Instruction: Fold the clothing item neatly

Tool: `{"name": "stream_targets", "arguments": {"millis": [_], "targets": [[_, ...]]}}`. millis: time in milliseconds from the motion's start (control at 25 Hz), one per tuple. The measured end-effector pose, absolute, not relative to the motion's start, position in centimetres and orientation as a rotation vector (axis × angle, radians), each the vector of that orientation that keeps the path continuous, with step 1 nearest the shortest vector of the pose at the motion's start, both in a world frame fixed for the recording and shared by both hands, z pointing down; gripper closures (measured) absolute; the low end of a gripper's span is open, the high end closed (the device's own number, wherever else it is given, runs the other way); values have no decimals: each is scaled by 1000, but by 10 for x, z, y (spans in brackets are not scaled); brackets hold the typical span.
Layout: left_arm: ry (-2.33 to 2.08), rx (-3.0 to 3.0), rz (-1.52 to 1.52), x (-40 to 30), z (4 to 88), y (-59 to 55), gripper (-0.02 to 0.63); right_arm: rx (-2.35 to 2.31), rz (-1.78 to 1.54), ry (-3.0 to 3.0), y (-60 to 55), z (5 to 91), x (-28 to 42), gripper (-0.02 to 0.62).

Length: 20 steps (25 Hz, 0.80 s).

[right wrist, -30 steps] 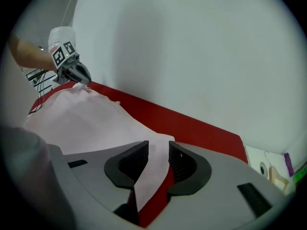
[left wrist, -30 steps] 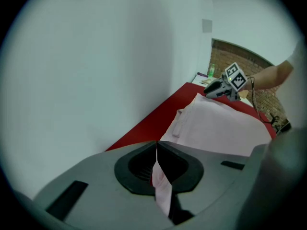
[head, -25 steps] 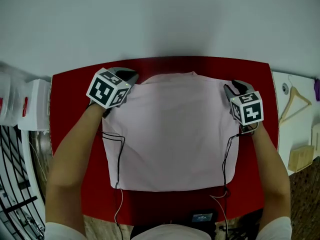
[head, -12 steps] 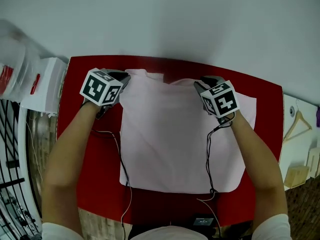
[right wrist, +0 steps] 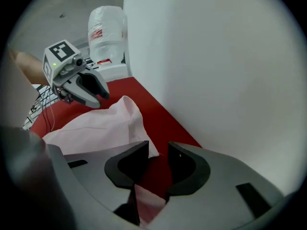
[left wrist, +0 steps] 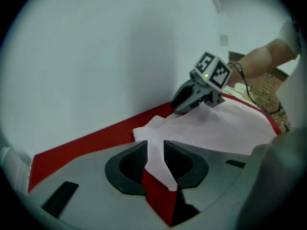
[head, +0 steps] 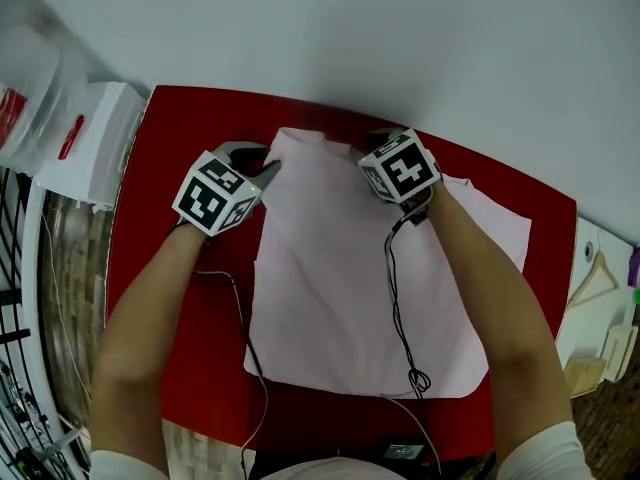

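A pale pink garment (head: 350, 278) lies spread on the red table (head: 170, 148), with its top end bunched near the wall. My left gripper (head: 262, 163) is at the garment's top left corner. Its jaws have just been opening, and a strip of the cloth (left wrist: 156, 147) lies loose in the gap of my left gripper (left wrist: 154, 150). My right gripper (head: 378, 148) is at the top middle, over the cloth. In its own view my right gripper (right wrist: 158, 152) is open, with red table in the gap and a fold of cloth (right wrist: 120, 119) beside its left jaw.
A white wall (head: 400, 28) runs close behind the table. A white plastic bag (head: 60, 138) stands at the left and a wooden hanger (head: 600, 268) at the right. Black cables (head: 395, 288) trail over the garment, and a wire rack (head: 20, 368) is at the lower left.
Both grippers have moved in toward the garment's top middle, the right one far to the left across the cloth. The garment's top left corner has come in with the left gripper.
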State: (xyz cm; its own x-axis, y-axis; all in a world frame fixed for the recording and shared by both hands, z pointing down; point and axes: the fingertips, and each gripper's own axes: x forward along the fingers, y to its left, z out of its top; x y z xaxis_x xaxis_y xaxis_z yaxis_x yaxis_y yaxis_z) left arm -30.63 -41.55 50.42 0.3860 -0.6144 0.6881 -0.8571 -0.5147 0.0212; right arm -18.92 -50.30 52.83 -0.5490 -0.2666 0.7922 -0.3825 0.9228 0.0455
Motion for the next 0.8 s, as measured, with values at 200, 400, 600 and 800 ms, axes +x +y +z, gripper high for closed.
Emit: {"name": "stream_targets", "arguments": {"millis": [200,400,600,800], "targets": [[-1065,2244,788,-263,519,-410,501,430,149,-2175,-505,542,-202,486],[-1085,2094,765,-258,542,-417,482,384,157,-2167,-492,542,-202,555],[-1158,2161,673,-258,514,-423,589,433,228,-2246,-489,520,-191,560],[-1222,2174,521,-274,486,-421,592,490,240,-2309,-492,492,-169,560]]}}
